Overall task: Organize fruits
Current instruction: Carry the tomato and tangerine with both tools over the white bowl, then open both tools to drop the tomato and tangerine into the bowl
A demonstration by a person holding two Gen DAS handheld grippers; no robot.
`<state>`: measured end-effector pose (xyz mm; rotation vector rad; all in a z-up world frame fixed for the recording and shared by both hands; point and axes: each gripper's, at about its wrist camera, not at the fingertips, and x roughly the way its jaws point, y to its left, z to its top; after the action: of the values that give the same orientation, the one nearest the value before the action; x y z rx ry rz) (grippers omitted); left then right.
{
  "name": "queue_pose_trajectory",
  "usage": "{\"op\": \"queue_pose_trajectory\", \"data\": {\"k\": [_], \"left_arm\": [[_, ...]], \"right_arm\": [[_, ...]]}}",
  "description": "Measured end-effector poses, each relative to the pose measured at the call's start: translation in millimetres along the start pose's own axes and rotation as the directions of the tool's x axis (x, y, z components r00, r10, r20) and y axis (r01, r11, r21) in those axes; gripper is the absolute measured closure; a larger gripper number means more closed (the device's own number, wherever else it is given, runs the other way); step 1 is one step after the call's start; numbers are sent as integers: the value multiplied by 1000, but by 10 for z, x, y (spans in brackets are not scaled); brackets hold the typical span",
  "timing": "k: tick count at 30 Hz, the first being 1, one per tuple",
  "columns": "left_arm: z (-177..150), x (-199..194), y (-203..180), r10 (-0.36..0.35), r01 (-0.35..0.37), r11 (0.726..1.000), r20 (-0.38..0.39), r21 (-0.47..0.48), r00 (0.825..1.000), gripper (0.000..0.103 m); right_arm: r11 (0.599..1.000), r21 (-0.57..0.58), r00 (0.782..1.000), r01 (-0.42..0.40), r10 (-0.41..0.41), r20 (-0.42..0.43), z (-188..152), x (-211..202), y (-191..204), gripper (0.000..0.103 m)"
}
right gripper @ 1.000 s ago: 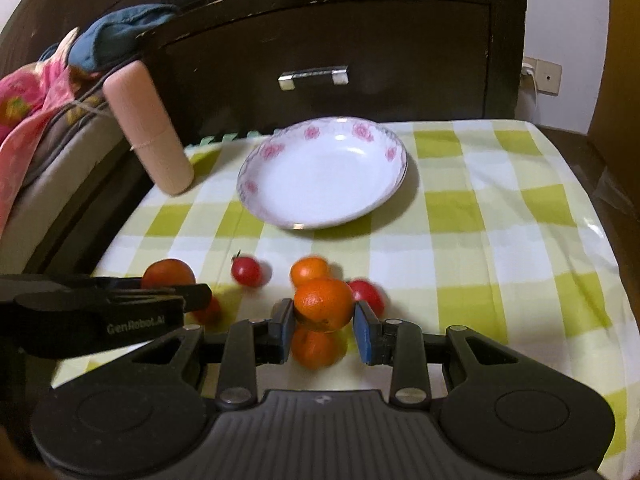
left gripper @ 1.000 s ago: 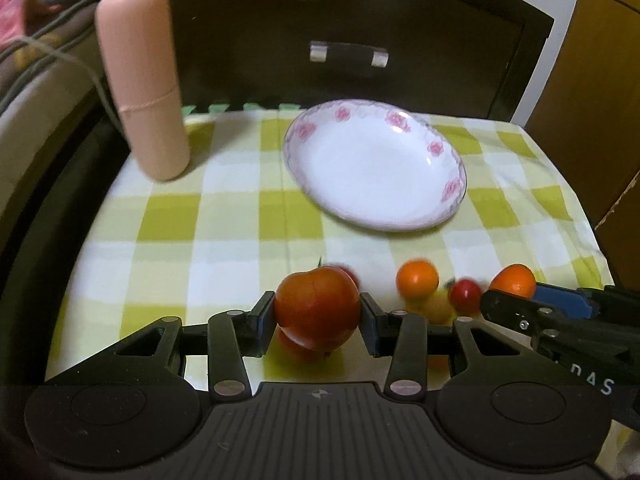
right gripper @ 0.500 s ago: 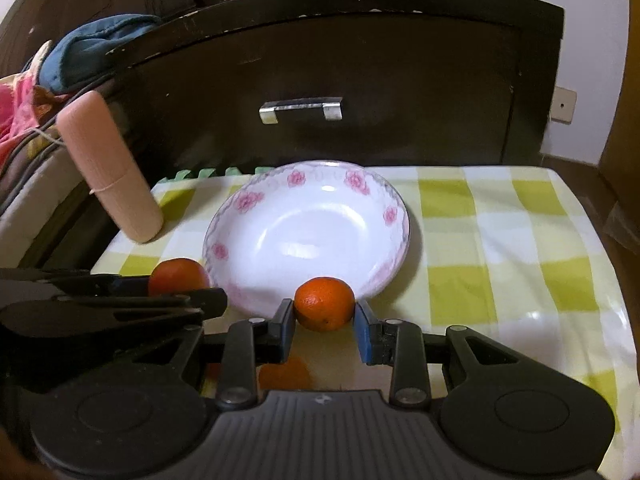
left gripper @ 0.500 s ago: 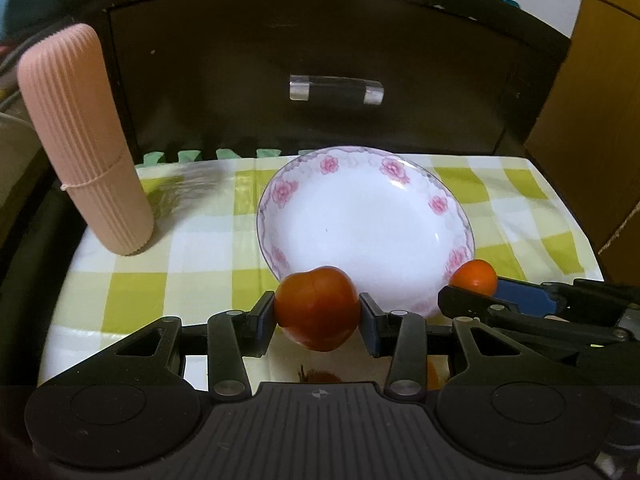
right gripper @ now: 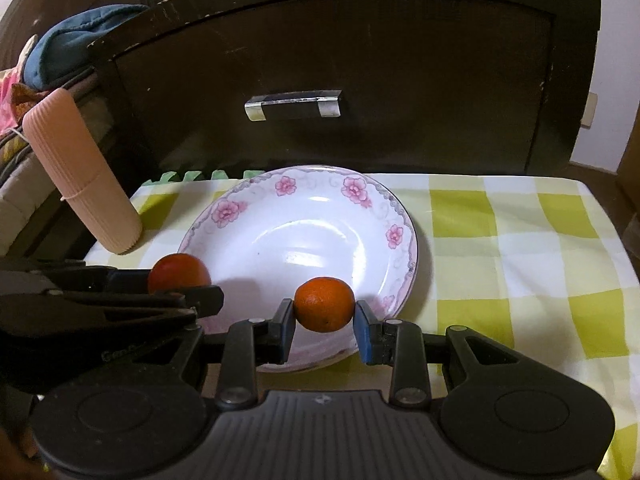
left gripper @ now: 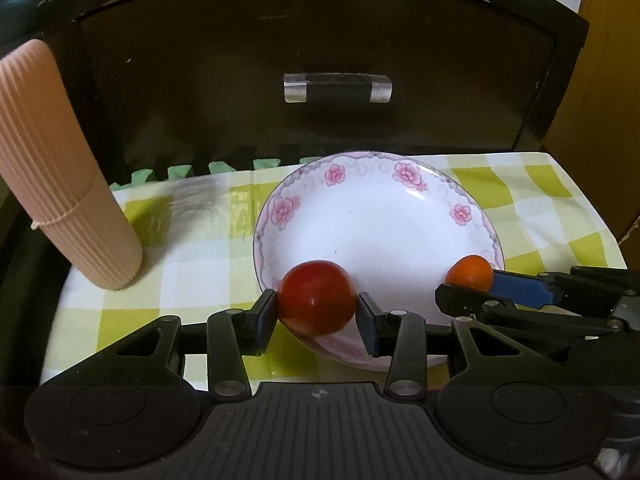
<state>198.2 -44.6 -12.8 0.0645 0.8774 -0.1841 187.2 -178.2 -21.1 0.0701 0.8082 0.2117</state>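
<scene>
A white plate [left gripper: 400, 184] with pink flowers on its rim lies on the yellow checked cloth; it also shows in the right wrist view as the plate [right gripper: 320, 200]. My left gripper [left gripper: 317, 312] is shut on a red tomato [left gripper: 316, 297], held over the plate's near rim. My right gripper [right gripper: 324, 322] is shut on a small orange [right gripper: 324, 309], also over the near rim. In the left wrist view the orange [left gripper: 470, 272] appears at the right, in the right gripper's jaws. The tomato [right gripper: 178, 272] shows at the left of the right wrist view.
A ribbed pink cylinder [left gripper: 60, 184] leans at the left of the cloth [right gripper: 520, 240]. Behind the plate stands a dark wooden drawer front with a metal handle [left gripper: 337, 88]. Bedding and clothes [right gripper: 72, 52] lie at the far left.
Both grippers have carried their fruit forward from the loose fruits near the front to the plate's near rim. The other fruits have dropped out of view.
</scene>
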Motion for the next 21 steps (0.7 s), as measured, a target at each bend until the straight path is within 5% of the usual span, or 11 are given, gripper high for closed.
{"op": "queue_pose_trajectory", "data": {"k": [21], "left_arm": [[48,-150,88,4,-4,999,20,-33,1000,40]], "right_arm": [[1000,-22,999,7,-6,39,104,-106,34,66]]}}
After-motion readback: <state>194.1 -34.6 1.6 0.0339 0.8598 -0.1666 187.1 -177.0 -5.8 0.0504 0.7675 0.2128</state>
